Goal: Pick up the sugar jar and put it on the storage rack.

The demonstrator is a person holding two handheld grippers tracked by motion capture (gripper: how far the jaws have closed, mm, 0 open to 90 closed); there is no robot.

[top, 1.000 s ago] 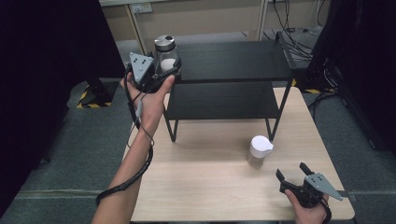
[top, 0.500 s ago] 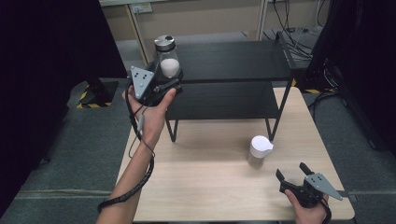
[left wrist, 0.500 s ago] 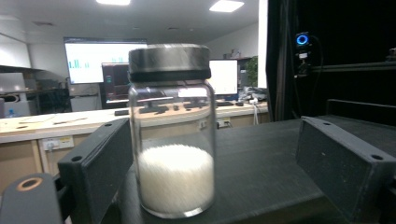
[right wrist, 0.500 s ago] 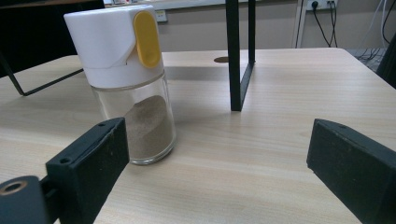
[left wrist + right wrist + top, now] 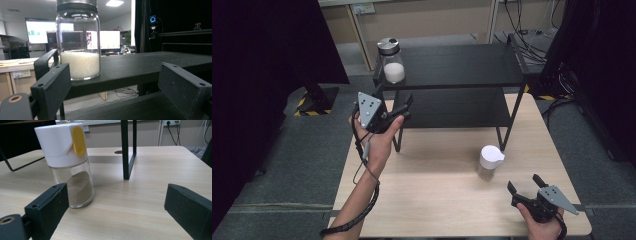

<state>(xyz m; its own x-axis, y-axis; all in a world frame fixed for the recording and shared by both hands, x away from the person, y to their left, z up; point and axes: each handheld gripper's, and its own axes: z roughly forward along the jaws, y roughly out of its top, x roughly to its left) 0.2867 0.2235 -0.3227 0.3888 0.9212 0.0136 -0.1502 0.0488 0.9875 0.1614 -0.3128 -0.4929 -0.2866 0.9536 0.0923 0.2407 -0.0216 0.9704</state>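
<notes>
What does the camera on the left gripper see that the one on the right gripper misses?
The left gripper view alone shows a clear glass jar with a metal lid, partly filled with white grains, standing at the edge of the black shelf's top board, with lit computer screens behind. The right gripper view alone shows a glass shaker with a white cap and yellow tab, holding brown powder, standing on the pale wooden table beside a black shelf leg. Both share two black jaws standing apart with nothing between them.
</notes>
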